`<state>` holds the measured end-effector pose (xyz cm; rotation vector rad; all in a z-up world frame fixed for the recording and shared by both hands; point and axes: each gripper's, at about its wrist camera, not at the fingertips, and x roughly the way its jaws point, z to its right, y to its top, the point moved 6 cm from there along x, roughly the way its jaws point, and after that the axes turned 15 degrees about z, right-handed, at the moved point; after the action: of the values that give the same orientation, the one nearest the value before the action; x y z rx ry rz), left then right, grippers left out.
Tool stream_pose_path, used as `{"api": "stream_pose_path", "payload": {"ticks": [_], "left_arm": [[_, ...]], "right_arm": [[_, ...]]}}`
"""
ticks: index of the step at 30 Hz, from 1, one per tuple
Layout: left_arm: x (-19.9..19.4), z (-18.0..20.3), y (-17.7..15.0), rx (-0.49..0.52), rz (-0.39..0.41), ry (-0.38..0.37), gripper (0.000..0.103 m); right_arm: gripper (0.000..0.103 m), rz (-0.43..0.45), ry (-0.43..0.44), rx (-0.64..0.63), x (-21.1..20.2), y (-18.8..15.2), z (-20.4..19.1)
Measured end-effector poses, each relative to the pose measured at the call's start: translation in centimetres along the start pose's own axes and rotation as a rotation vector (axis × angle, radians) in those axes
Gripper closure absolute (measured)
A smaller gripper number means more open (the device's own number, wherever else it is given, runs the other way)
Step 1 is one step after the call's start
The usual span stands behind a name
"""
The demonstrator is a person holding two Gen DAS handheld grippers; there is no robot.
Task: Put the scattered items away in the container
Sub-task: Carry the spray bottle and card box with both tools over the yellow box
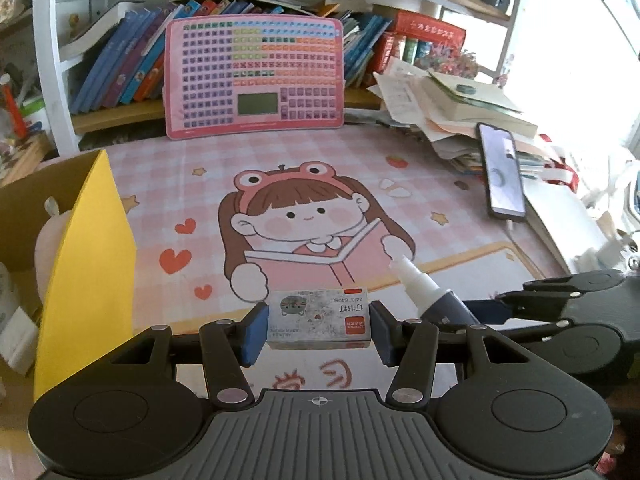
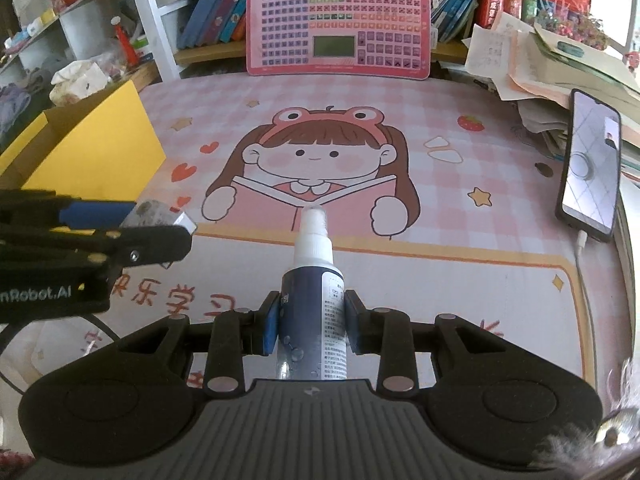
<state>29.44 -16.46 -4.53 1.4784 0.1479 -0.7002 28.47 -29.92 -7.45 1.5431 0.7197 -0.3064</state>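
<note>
Box (image 1: 86, 240) interior mostly hidden.

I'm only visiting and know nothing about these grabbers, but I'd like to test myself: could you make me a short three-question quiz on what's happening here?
1. True or false: the left gripper is empty.
2. What does the right gripper hold? A) the phone B) the spray bottle C) a book
3. Fill in: the yellow cardboard box stands on the ____ side of the desk mat.

Key
1. False: its pads clamp the small staple box.
2. B
3. Left
</note>
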Motion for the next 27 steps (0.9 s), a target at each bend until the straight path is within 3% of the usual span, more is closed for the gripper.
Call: {"api": "stream_pose_path", "payload": {"ticks": [17, 27], "left_arm": [[-9.3, -2.7, -3.7, -0.009, 0.032, -0.115, 0.051], [-14.6, -5.1, -6.5, -0.007, 0.031, -0.135, 0.051]], "right_arm": [[0.072, 0.027, -0.095, -0.006, -6.1, -3.5, -8.3], [0.072, 0.028, -0.120, -0.001, -9.2, -6.7, -13.3]]}}
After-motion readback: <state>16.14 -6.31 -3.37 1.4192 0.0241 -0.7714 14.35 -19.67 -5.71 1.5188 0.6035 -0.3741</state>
